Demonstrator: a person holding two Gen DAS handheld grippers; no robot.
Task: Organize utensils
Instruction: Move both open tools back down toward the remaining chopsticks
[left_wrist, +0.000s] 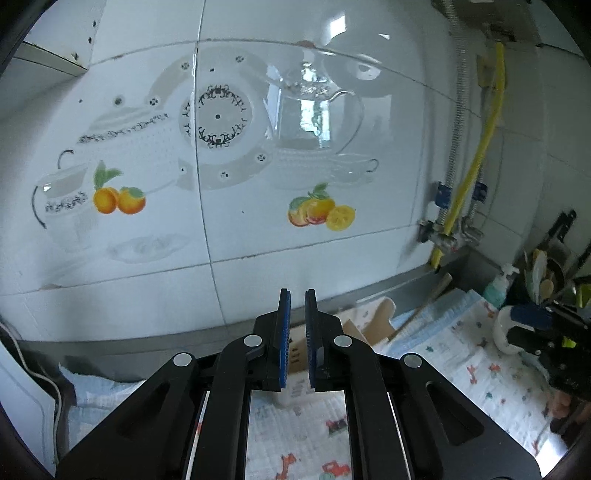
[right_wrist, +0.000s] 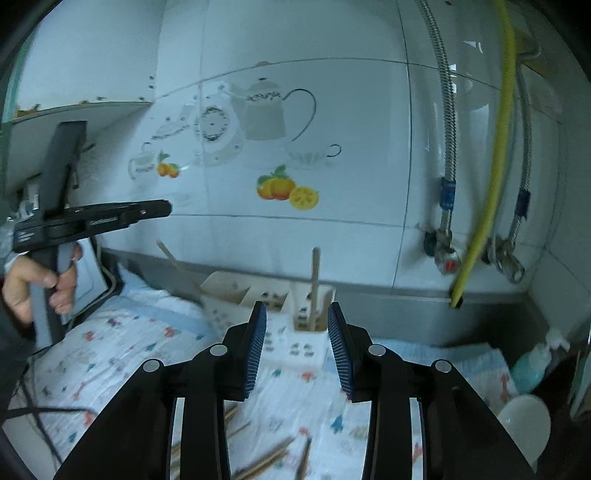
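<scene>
The right tool (right_wrist: 296, 345) hangs spread and empty. The loose chopsticks (right_wrist: 266, 458) lie on the bench at the frame's bottom, just under it, slanting toward the caddy (right_wrist: 258, 317) at centre. The left tool (left_wrist: 297, 332), pressed together, sits farther off.

So much white here: the wall tiles (right_wrist: 332, 240) are glossy white with grey teapot and plate prints plus little orange and yellow fruit decals (right_wrist: 287, 189). The cloth (right_wrist: 140, 354) on the counter is white and pale blue with tiny red and teal motifs, maybe trucks, it's blurry. Both grippers are black with blue ribbed pads (right_wrist: 258, 350). A yellow hose (right_wrist: 491, 177) runs down the wall, the utensil holder (right_wrist: 295, 332) is cream, and the soap bottle (right_wrist: 532, 369) is teal.
</scene>
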